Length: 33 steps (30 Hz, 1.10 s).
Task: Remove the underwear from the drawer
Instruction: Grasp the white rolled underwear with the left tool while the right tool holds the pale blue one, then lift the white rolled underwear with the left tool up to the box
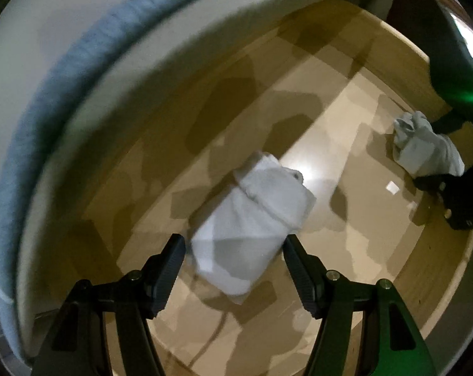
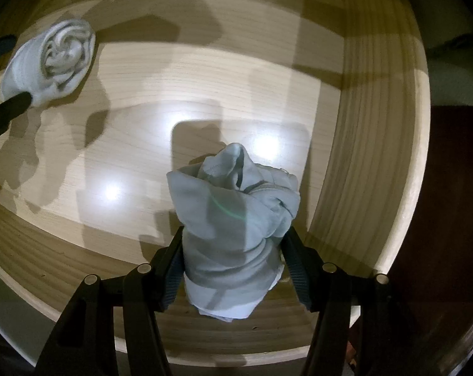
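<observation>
The right claw [image 2: 233, 269] grips a grey underwear roll [image 2: 236, 219]; the open left claw [image 1: 235, 250] straddles a white roll [image 1: 252, 216].

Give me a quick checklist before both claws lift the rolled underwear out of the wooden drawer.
1. Right claw pads against the grey-blue rolled underwear: ok.
2. Left claw straddling the white rolled underwear: ok.
3. Left claw closed on the white roll: not ok, gaps show on both sides.
4. Light wooden drawer open, nothing above the rolls: ok.
5. White roll tucked tight enough to stay rolled: cannot tell.
</observation>
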Available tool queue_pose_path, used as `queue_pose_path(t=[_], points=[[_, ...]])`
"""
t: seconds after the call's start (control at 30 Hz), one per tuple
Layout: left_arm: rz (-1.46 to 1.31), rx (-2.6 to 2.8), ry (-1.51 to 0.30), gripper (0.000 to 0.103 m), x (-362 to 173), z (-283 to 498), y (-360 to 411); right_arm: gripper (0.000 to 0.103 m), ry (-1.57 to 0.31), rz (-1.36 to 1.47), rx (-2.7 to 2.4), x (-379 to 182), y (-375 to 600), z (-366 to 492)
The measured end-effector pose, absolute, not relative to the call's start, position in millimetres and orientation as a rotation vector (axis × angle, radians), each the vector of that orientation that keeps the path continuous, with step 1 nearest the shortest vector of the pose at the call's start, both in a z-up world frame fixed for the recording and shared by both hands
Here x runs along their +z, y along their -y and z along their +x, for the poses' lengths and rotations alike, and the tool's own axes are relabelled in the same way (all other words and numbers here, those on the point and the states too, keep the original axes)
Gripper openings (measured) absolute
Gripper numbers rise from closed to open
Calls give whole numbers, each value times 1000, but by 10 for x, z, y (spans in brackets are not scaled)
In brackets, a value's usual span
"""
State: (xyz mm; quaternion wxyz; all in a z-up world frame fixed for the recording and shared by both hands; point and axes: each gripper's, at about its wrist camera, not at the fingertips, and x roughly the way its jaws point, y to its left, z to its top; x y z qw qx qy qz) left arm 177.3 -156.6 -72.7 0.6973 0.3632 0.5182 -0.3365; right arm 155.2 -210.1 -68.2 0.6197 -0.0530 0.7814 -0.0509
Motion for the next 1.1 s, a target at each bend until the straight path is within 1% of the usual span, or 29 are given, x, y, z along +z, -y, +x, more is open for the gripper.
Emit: queue_pose_path(t=[0.13, 0.33, 0.77, 1.0, 1.1], points=[[801, -737, -1187, 68, -814, 1825, 1620, 57, -1797, -122, -117, -684, 2104, 1551], [720, -695, -1288, 63, -865, 1966, 1619, 57, -1798, -125, -115, -683, 2114, 1555], [693, -514, -1444, 63, -963, 1960, 1530, 57, -1798, -124, -118, -686, 2121, 1556], [621, -430, -1537, 63, -1012, 1922, 1348, 57, -1799, -122, -119, -687, 2122, 1558], [503, -388, -1627, 63, -1075, 1980, 1212, 57, -1799, -122, -119, -687, 2130, 1559]])
